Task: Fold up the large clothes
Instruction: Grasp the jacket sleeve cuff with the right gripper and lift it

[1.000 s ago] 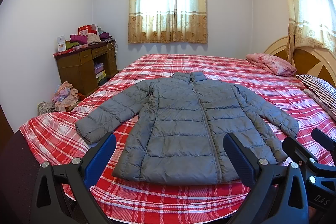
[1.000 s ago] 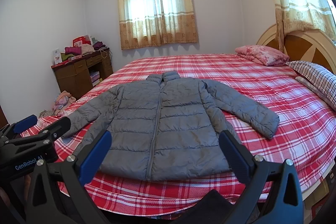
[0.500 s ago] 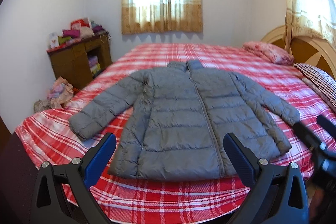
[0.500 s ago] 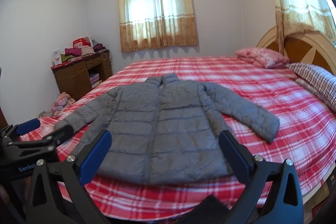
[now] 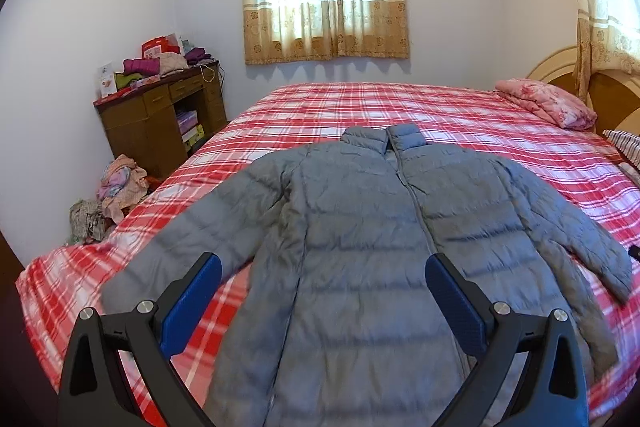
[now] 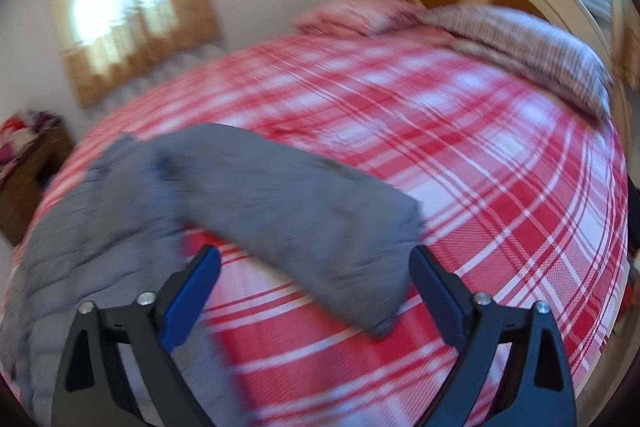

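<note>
One grey jacket [image 5: 360, 247] flat on plaid bed [image 5: 460, 115]; two pillows [image 6: 520, 43].

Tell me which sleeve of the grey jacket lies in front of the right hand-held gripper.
The sleeve stretched toward the striped pillow, headboard side. The other sleeve points toward the wooden desk.

The left tool [image 5: 323, 291] points forward and somewhat downward, its two blue-padded fingers [image 5: 192, 303] spread wide with nothing pressed between them. The right tool [image 6: 315, 285] tilts down more steeply and is rolled to one side; its view is blurred. Its jaws are wide but closing, and no pad touches anything yet. No hand or sleeve shows in either view.
</note>
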`<state>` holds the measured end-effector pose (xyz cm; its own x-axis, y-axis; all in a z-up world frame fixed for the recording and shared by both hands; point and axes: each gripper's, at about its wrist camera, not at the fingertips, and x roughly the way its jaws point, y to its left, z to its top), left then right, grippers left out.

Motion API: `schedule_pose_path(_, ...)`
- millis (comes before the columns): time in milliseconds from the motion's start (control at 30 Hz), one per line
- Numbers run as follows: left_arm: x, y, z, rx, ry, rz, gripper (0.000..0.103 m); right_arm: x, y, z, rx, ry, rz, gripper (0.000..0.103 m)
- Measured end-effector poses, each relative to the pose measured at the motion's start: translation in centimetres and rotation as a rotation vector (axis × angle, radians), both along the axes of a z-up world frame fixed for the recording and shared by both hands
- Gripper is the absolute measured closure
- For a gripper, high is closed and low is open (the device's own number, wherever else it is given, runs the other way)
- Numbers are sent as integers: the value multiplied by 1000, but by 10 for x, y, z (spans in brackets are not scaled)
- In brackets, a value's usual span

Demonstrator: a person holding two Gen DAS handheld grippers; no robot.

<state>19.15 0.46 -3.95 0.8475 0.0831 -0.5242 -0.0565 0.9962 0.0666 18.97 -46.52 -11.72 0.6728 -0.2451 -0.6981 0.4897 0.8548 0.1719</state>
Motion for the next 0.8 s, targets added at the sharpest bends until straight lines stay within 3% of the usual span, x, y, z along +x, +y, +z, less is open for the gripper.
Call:
schedule_pose_path(100, 24, -8, -15, 17, 18, -6, 1, 9, -37, -28, 79, 77, -81, 19)
schedule_pose_path(167, 37, -12, -25, 24, 45, -11, 1, 11, -45, -38, 122, 105, -84, 20)
schedule_pose_path(233, 48, -17, -37, 43, 69, -14, 1, 8, -44, -39, 119, 97, -80, 28)
schedule_pose_path(267, 52, -18, -40, 47, 78, -18, 1, 5, -42, -36, 106, 96, -65, 34)
schedule_pose_path(300, 57, -19, -45, 51, 90, -24, 1, 3, -41, -35, 109, 97, -49, 48)
schedule_pose_path(367, 65, -21, -51, 55, 106, -33, 1, 1, -45, -34, 127, 83, -27, 64)
schedule_pose_path(400, 70, -21, -52, 53, 110, -38, 1, 0, -48, -33, 139, 75, -14, 78)
schedule_pose_path(433, 73, -20, -53, 52, 113, -38, 1, 2, -52, -33, 143, 71, -5, 82)
schedule_pose_path(567, 87, -17, -56, 66, 123, -32, 1, 15, -62, -30, 103, 52, 1, 86)
schedule_pose_path(800, 110, -9, -58, 111, 132, -20, 1, 43, -31, 25, 8, -46, 65, 89)
